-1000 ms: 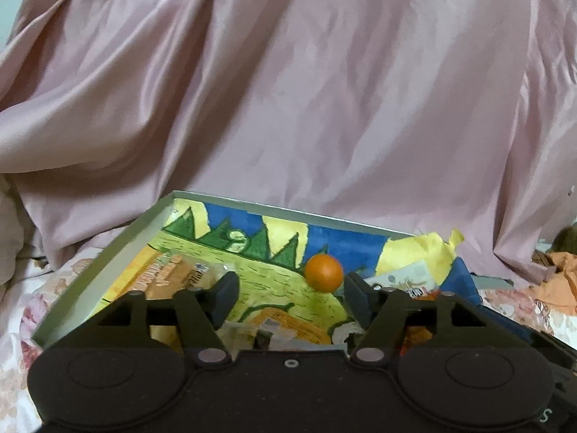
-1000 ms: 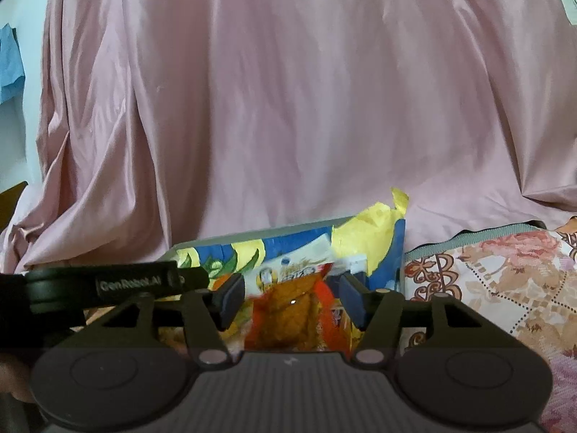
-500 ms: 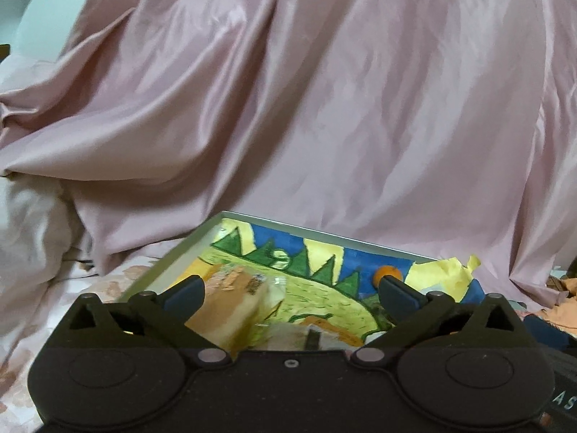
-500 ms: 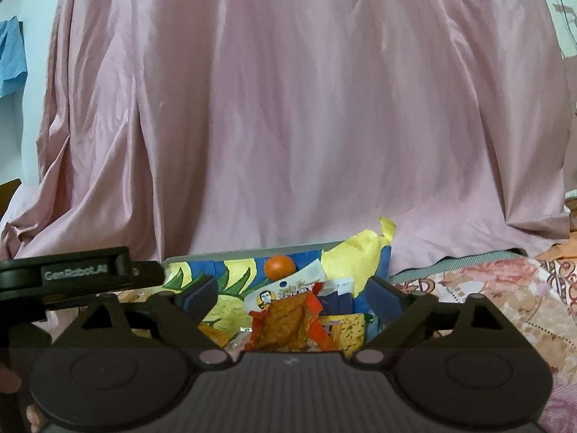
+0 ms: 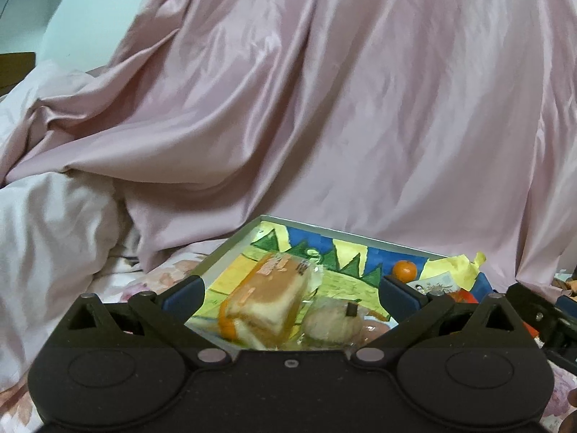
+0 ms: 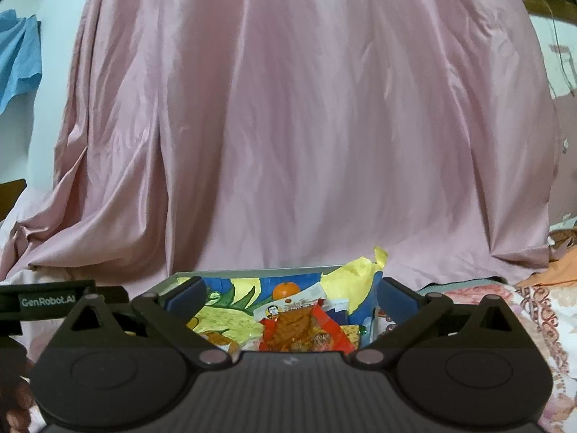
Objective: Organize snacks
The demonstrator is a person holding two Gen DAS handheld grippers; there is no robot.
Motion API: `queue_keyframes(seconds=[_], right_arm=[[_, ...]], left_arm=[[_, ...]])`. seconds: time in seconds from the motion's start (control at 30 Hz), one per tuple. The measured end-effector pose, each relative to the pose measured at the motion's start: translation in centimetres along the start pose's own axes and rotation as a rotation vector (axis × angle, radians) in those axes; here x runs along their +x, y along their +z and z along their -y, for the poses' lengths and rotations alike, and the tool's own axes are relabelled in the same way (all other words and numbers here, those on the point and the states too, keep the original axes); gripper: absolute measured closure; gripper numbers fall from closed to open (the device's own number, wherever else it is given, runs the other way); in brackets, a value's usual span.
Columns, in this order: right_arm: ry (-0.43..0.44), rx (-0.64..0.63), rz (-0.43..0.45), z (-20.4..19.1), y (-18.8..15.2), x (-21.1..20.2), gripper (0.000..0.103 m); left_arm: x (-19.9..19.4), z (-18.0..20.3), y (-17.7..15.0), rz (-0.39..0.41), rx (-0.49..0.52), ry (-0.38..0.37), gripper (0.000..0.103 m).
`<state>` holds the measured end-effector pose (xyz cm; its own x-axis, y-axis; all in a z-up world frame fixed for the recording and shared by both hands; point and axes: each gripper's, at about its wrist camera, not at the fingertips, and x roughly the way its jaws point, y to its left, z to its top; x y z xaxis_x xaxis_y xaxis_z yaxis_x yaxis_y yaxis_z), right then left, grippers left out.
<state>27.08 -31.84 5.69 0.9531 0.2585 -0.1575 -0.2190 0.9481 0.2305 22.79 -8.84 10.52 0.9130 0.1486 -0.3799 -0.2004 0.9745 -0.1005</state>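
Observation:
A shallow box (image 5: 324, 232) with a painted blue, yellow and green lining lies on the bed and holds snacks. In the left wrist view a wrapped sandwich bread (image 5: 265, 299) and a clear-wrapped bun (image 5: 333, 319) lie in it, with a small orange (image 5: 404, 270) at the back. My left gripper (image 5: 290, 294) is open and empty, raised above them. In the right wrist view a red packet of orange crisps (image 6: 299, 328) and the orange (image 6: 285, 290) lie in the box (image 6: 252, 272). My right gripper (image 6: 290, 294) is open and empty above it.
A pink satin sheet (image 5: 324, 108) hangs behind the box. Floral bedding (image 6: 505, 310) spreads to the right, white bedding (image 5: 47, 234) to the left. Torn yellow paper (image 6: 357, 274) sticks up at the box's back right corner. The left gripper's body (image 6: 47, 301) shows at left.
Both grippers opened wide and pulled back and up from the box. The sandwich bread and the crisp packet, formerly between the fingers, now lie in the box.

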Motion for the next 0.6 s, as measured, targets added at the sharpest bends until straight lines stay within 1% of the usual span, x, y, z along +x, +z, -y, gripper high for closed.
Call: queue_keyframes(seconds=[0.17,0.43,0.6], right_arm=[[-0.001,-0.016,0.015,-0.6,0.0,-1.7,0.0],[0.02,-0.106,0.038,-2.8,-0.5,-4.2,0.0],[0.028,-0.101,0.025,-3.5,-1.2,-6.2,0.0]], left_arm=[[-1.8,-1.3,-0.5,0.002,-0.017,0.017,0.001],[-5.2,-2.8,-1.4,0.031,0.006,0.039,0.001],[-7.4,-3.6,-2.2,0.046,0.016,0.042,0.001]])
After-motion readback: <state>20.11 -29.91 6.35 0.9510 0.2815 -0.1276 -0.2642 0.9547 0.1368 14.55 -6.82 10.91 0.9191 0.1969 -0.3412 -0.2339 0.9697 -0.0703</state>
